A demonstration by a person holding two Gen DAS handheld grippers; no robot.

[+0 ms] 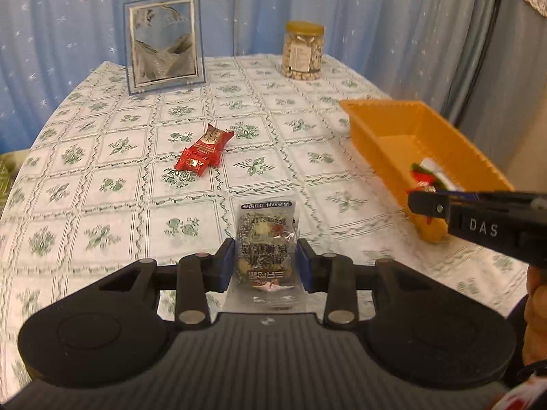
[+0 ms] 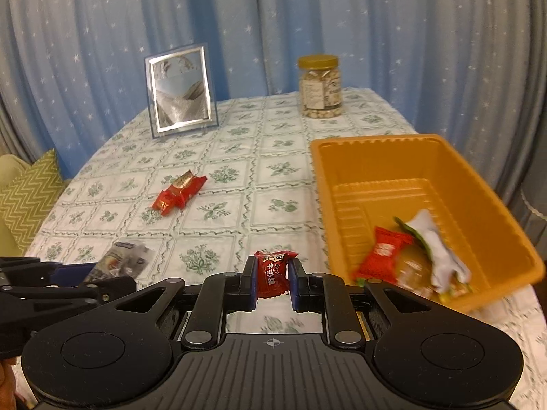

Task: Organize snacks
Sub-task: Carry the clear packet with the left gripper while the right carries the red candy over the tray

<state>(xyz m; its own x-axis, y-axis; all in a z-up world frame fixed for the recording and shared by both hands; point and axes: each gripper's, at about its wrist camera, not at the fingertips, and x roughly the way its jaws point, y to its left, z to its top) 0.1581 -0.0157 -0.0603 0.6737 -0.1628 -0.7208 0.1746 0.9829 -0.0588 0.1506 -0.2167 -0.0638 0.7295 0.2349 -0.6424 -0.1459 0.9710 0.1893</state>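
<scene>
L gripper (image 1: 266,259) is clamped on a clear-wrapped snack pack (image 1: 265,239) w/ dark print, blue pads pressing both its sides; the pack sticks out toward 12 o'clock, off the surface (image 1: 102,177). R gripper (image 2: 272,282) is clenched on a red wrapped candy (image 2: 272,273), which stands upright between the pads, its crimped top poking out above them.

In the left wrist view the R gripper shows as a black arm coming in from 3 o'clock, in front of the near corner of the orange tray (image 1: 383,126). In the right wrist view the L gripper and its pack sit at 9 o'clock, low in frame.

The orange tray lies at 2 o'clock from the R gripper. Inside, at its near end: 1 red candy (image 2: 384,253), a white-and-green wrapper (image 2: 434,242) beside it, touching or overlapping; more wrappers under them, blurred.

On the green-flowered cloth, toward 11 o'clock from both grippers, 2 red snack packs (image 1: 201,152) lie together, overlapping, well apart from the tray.

Far edge of the surface: a silver picture frame (image 1: 164,42) standing upright at 11 o'clock, a clear jar (image 1: 302,51) of pale nuts w/ yellow lid at 1 o'clock. Blue star-print curtain (image 1: 68,17) behind. A green zigzag cushion (image 2: 29,194) at 9 o'clock in the right wrist view.
</scene>
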